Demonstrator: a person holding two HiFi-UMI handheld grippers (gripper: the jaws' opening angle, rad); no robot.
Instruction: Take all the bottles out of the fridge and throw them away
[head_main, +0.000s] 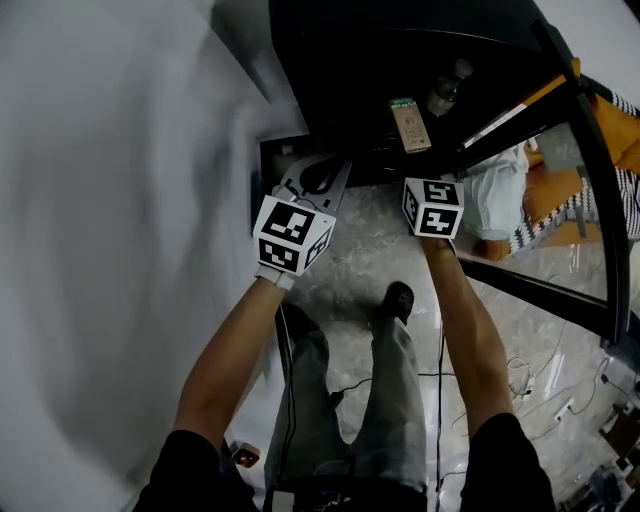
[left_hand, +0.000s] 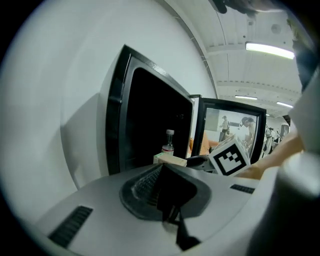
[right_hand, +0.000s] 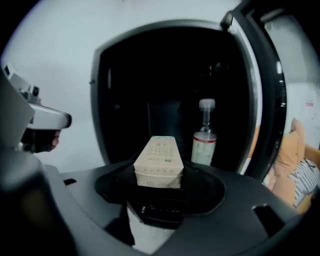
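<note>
Fridge door hung wide open on the right, so the front edge was free. The bottle stood upright inside, just right of a carton lying end-on, with dark open room to their left. Left tool was closed on nothing, outside the opening. Right tool had the carton right at its jaws, couldn't tell if it pinched

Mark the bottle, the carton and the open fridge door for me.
bottle (right_hand: 203, 147): right gripper view, on its label.
carton (right_hand: 159, 159): right gripper view, on its printed upper face.
fridge door (right_hand: 267, 100): right gripper view, on its dark frame.
</note>
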